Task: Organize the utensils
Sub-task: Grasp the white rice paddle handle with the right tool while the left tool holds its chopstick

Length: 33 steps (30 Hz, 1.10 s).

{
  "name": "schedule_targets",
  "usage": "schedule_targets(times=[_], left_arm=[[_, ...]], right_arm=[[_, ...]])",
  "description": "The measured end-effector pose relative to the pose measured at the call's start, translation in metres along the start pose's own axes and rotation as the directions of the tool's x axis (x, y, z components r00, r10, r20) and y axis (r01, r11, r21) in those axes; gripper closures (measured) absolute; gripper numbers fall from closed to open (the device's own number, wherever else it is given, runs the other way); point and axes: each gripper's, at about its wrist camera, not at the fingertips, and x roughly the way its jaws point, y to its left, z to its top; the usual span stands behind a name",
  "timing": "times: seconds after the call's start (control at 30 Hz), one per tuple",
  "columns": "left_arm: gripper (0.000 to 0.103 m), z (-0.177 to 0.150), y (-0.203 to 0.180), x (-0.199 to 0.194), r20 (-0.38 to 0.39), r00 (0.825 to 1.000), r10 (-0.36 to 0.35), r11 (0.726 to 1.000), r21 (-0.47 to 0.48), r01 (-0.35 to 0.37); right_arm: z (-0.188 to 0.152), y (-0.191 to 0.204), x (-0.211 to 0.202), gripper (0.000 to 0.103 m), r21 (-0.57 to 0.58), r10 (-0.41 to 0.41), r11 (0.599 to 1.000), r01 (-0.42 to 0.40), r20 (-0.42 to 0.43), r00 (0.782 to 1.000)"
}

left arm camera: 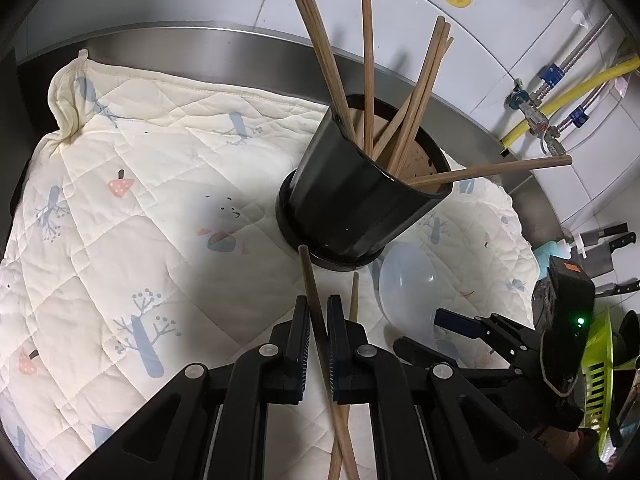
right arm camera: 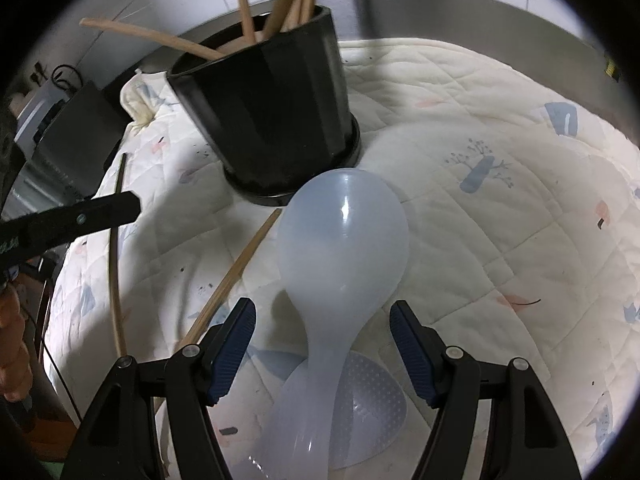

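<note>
Left gripper [left arm camera: 318, 334] clamped on a chopstick [left arm camera: 316, 320], right gripper [right arm camera: 322, 340] spread wide over the translucent ladle [right arm camera: 344, 236]

Black holder [left arm camera: 344, 200] sits mid-quilt [left arm camera: 120, 220], toward the tabletop's back edge. I'd tip the chopstick upright before dropping it in (the rim's crowded), and close the right one on the ladle's neck, not the bowl.

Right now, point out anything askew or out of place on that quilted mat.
One chopstick in the black holder lies nearly flat across its rim, jutting sideways while the rest stand steeper. A loose chopstick still lies on the quilted mat beside the translucent ladle, which rests across a dotted rice paddle.
</note>
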Motion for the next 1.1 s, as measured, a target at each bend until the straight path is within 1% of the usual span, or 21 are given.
schedule_targets(times=[0.13,0.33,0.5,0.63,0.73,0.77,0.8,1.0,1.1], left_arm=[[0.095,0.001,0.001,-0.001,0.003,1.000,0.000,1.000,-0.001,0.000],[0.095,0.001,0.002,-0.003,0.003,1.000,0.000,1.000,0.002,0.000],[0.095,0.001,0.003,-0.005,0.006,1.000,-0.002,1.000,0.005,0.002],[0.095,0.000,0.004,-0.005,0.007,1.000,-0.004,1.000,0.005,0.004],[0.095,-0.001,0.004,-0.005,0.008,1.000,-0.001,1.000,0.005,0.001],[0.095,-0.001,0.005,-0.006,0.008,1.000,-0.002,1.000,0.005,0.002],[0.095,-0.001,0.005,-0.006,0.009,1.000,-0.002,1.000,0.006,0.002],[0.095,-0.001,0.003,-0.009,0.017,1.000,-0.005,1.000,0.011,0.005],[0.095,-0.001,-0.001,-0.013,0.024,1.000,-0.008,1.000,0.020,0.007]], right_arm=[[0.003,0.004,0.004,0.027,-0.013,-0.054,0.998,0.054,0.012,0.998],[0.011,0.007,0.010,0.025,-0.002,-0.074,0.997,0.074,0.030,0.997],[0.015,0.010,0.016,0.018,-0.006,-0.099,0.995,0.099,0.040,0.994],[0.020,0.016,0.024,0.017,-0.009,-0.128,0.992,0.129,0.052,0.990],[0.022,0.018,0.027,0.017,-0.015,-0.130,0.991,0.131,0.055,0.990],[0.022,0.019,0.027,0.018,-0.020,-0.134,0.991,0.136,0.053,0.989],[0.023,0.019,0.027,0.023,-0.022,-0.136,0.990,0.137,0.056,0.989],[0.022,0.012,0.020,0.023,-0.002,-0.108,0.994,0.109,0.061,0.992],[0.019,0.008,0.009,0.023,0.007,-0.100,0.995,0.099,0.087,0.991]])
